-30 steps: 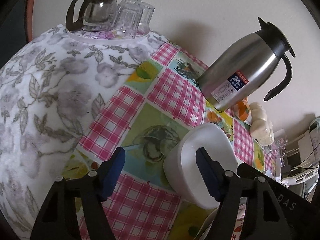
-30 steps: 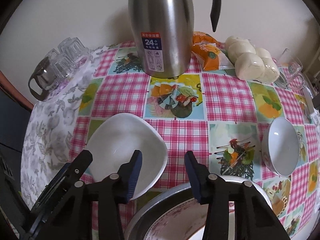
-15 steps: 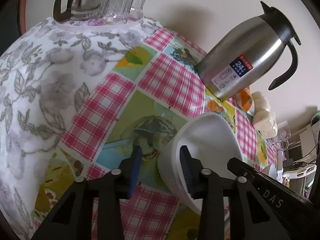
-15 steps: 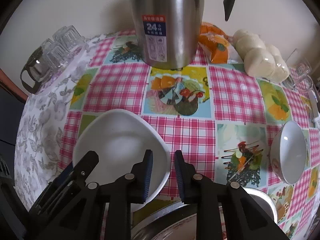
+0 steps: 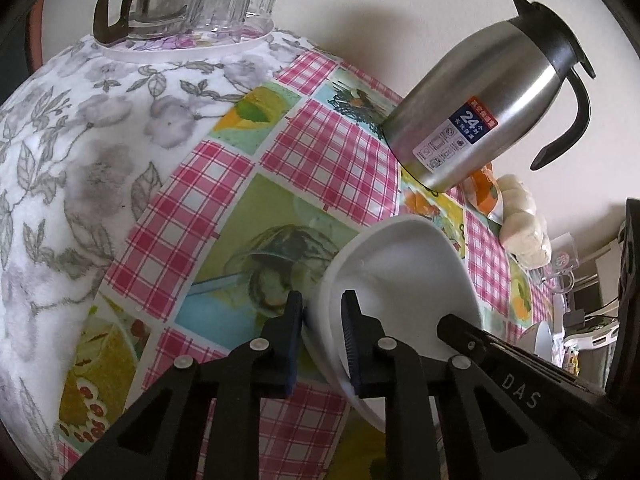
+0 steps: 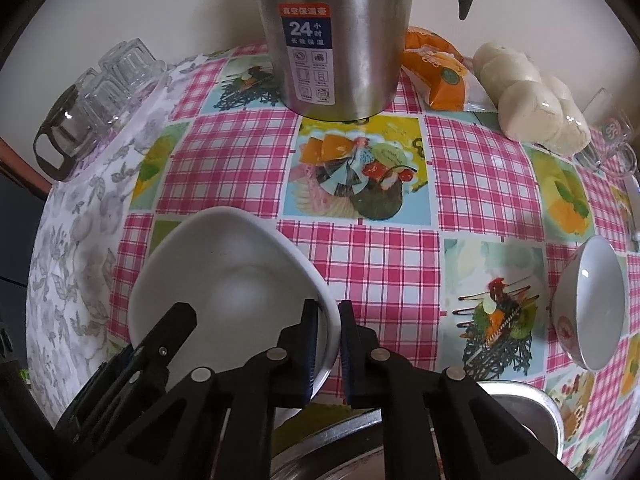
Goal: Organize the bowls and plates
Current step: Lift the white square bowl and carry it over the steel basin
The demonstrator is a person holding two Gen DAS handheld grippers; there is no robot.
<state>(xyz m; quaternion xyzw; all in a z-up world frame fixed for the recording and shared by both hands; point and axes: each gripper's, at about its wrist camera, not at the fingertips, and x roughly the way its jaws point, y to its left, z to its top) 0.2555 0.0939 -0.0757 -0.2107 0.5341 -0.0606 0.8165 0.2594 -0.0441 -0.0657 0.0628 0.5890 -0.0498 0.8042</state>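
Observation:
A white squarish bowl (image 5: 404,272) sits on the checked tablecloth; it also shows in the right wrist view (image 6: 228,276). My left gripper (image 5: 322,336) is shut on the bowl's left rim. My right gripper (image 6: 328,344) is shut on the bowl's right rim. A smaller white bowl with a red pattern (image 6: 592,304) stands at the right. The rim of a metal plate (image 6: 516,400) shows under my right gripper.
A steel thermos jug (image 6: 336,36) stands at the back; it also shows in the left wrist view (image 5: 484,108). A glass pot and glasses on a tray (image 5: 188,0) are at far left. An orange packet (image 6: 436,68), white buns (image 6: 532,92) and glass mugs (image 6: 608,136) are at back right.
Both grippers have closed from open onto opposite rims of the white squarish bowl. Both moved forward a little toward the thermos.

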